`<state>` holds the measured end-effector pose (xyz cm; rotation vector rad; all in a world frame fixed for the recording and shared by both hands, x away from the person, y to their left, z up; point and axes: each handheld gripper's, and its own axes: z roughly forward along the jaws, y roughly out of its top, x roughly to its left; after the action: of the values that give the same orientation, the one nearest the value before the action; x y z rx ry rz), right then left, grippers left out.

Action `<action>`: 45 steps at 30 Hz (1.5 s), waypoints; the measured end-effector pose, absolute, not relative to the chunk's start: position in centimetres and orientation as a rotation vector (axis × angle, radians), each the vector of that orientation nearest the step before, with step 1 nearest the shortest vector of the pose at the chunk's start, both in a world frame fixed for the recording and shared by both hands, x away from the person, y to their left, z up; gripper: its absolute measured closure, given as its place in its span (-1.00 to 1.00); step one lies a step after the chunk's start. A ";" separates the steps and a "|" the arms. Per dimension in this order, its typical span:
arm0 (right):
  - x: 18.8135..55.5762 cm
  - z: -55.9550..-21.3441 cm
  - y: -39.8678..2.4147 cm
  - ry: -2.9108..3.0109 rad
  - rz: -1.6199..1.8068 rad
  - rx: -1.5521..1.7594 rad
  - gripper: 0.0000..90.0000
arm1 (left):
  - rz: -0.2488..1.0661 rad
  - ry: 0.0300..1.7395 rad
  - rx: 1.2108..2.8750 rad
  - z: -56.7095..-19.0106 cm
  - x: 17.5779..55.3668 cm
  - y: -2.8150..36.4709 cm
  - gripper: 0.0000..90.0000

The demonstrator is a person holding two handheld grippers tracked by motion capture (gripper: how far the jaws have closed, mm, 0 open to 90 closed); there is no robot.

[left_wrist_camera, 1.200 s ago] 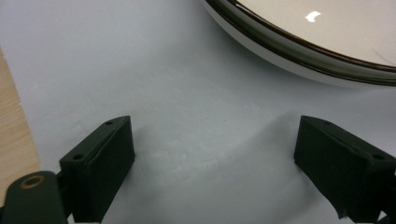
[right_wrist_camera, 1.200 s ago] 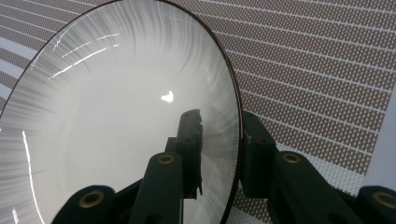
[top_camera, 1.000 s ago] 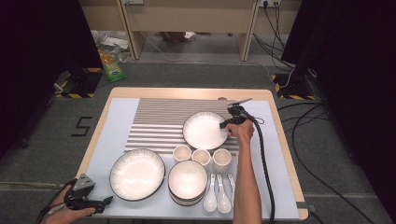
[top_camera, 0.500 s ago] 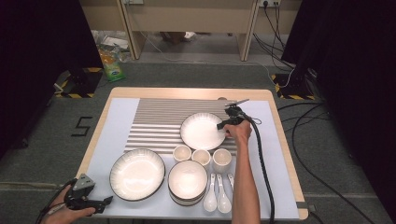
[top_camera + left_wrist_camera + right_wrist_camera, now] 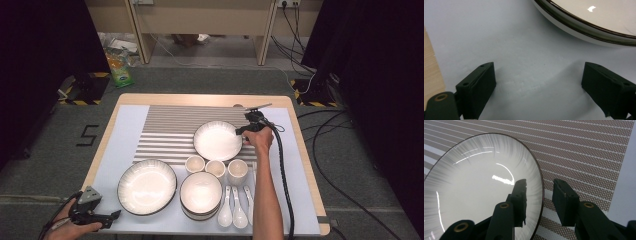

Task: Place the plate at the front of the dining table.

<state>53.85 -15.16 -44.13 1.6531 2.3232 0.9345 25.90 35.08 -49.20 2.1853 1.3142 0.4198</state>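
At the right edge of the striped mat (image 5: 170, 132), the right gripper (image 5: 539, 185) straddles the plate (image 5: 479, 187) rim — one jaw over the plate's inside, the other outside above the mat. Its jaws have just been opening; pads are off the rim, gap narrow. Plate lies flat mid-table, behind the cups (image 5: 216, 168). Left gripper (image 5: 537, 82) — jaws wide, nothing between — rests near the front-left bowl (image 5: 599, 22).

plate (image 5: 217, 141): white, round, dark-rimmed, with fine grey streaks radiating toward its edge; lying flat on the striped mat (image 5: 170, 135)
place: its right rim is sitting between the jaws of the right gripper (image 5: 539, 188); pads are not pressing it
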 end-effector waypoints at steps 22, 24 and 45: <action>49.9 -39.8 -13.7 2.394 1.010 1.422 -0.19 | 0.421 1.316 2.184 -49.2 25.9 35.1 -0.76; 49.8 -39.7 -13.6 2.396 1.006 1.419 -0.22 | 0.421 1.316 2.183 -49.2 25.9 35.1 -0.76; 47.3 -38.1 -12.1 2.428 1.067 1.356 -0.47 | 0.421 1.316 2.182 -49.2 25.9 35.1 -0.76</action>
<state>47.30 -12.11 -38.07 1.3558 2.4275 1.0673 25.91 35.07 -49.22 2.1819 1.3161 0.4208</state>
